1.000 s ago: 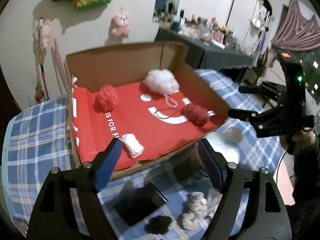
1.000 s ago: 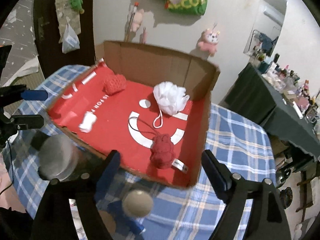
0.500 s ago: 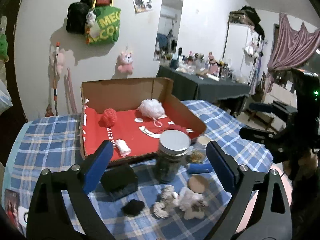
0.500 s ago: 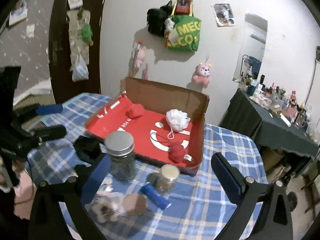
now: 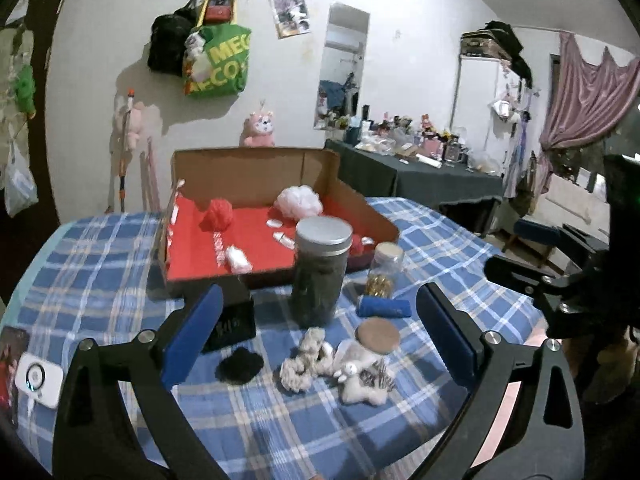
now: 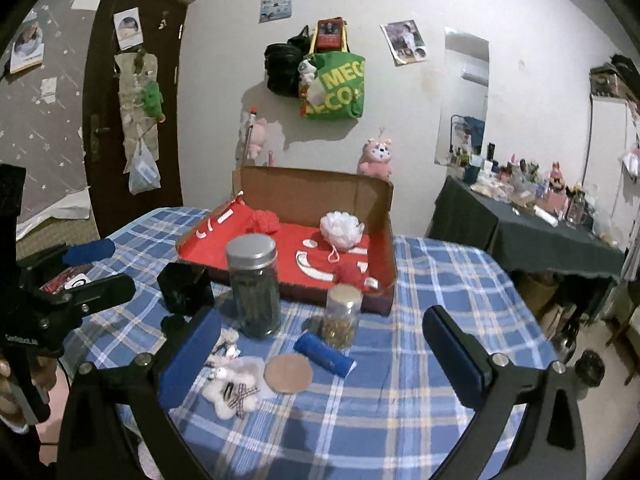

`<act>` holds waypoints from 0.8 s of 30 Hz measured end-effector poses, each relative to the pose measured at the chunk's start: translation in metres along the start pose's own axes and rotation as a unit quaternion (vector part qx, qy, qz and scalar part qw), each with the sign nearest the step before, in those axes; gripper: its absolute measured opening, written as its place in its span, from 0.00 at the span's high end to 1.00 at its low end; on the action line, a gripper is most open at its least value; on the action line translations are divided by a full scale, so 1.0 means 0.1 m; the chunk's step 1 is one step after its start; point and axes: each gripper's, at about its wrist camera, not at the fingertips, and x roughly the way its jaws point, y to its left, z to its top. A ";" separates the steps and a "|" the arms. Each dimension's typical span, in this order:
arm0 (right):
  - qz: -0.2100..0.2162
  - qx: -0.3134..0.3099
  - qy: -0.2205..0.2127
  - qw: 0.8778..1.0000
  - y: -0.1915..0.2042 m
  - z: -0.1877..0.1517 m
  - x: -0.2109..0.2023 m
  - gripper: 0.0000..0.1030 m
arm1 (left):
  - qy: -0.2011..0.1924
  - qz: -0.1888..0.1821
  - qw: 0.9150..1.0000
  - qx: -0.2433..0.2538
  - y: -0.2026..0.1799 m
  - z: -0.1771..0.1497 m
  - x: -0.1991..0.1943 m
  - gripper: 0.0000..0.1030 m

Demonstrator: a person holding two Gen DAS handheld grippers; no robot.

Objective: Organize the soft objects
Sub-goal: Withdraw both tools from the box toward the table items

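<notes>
An open cardboard box with a red lining holds a red pouf, a white pouf, a small white cloth and a red yarn piece. On the checked cloth in front lie a white fluffy piece, a white plush with hair clips and a black fluffy tuft. My left gripper hangs back from them, its jaws opening with nothing between them. My right gripper stands open and empty above the same spot.
A dark jar with a silver lid, a small jar of gold bits, a blue roll, a brown disc and a black box stand between the box and the soft pieces. A white device lies at the left table edge.
Both grippers have pulled back from the box toward the near table edge and spread wider. The jars and the soft pieces in front of the box have come into view.
</notes>
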 end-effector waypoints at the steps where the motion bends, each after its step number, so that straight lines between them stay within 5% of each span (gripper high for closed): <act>1: 0.004 0.004 0.002 1.000 0.01 -0.05 0.01 0.00 | 0.003 0.003 1.000 -0.001 0.01 -0.03 0.01 0.04; 11: -0.024 0.011 0.005 1.000 0.10 -0.47 0.15 0.00 | 0.037 0.024 0.999 -0.021 0.09 -0.43 0.23 0.04; 24: -0.001 0.043 0.062 0.997 0.01 -0.82 0.64 0.00 | 0.100 0.029 0.993 -0.051 0.30 -0.76 0.61 0.04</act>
